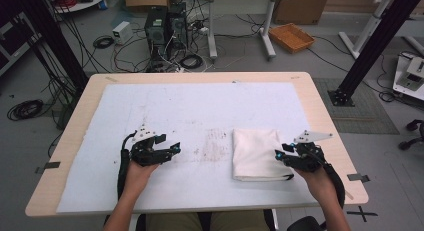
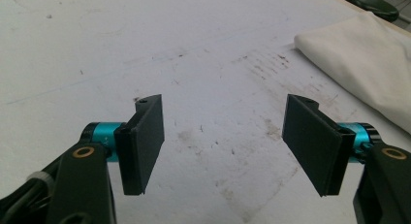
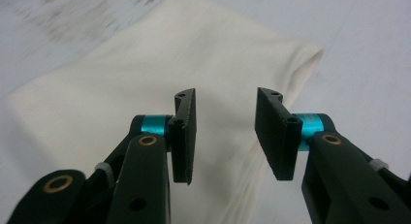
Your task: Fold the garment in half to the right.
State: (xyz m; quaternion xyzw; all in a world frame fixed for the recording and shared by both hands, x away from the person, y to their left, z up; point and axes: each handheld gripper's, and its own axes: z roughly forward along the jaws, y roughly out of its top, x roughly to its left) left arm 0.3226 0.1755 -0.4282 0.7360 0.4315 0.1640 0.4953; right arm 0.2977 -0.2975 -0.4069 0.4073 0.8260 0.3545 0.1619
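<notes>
A wooden table (image 1: 320, 98) covered by a white mat (image 1: 190, 111) fills the high view, with a person's forearms coming in from the near edge. A folded cream cloth (image 1: 256, 153) lies flat on the mat, a rough rectangle whose long axis runs away from the person. The right gripper (image 1: 280, 156) sits just beside the cloth's right edge, jaws pointing left across it. In the right gripper view, the right gripper (image 3: 225, 132) has its jaws parted with nothing pinched between them, and the cloth (image 3: 145, 88) spreads directly ahead and beneath, its folded edge passing under the jaw tips. The left gripper (image 1: 175, 148) rests well apart from the cloth, with stained bare mat between them. In the left gripper view, the left gripper (image 2: 223, 141) stands wide open and empty, and the cloth (image 2: 368, 54) lies off ahead and to its right. The right hand is clearly the nearer one, so it looks best placed for any next grasp.
</notes>
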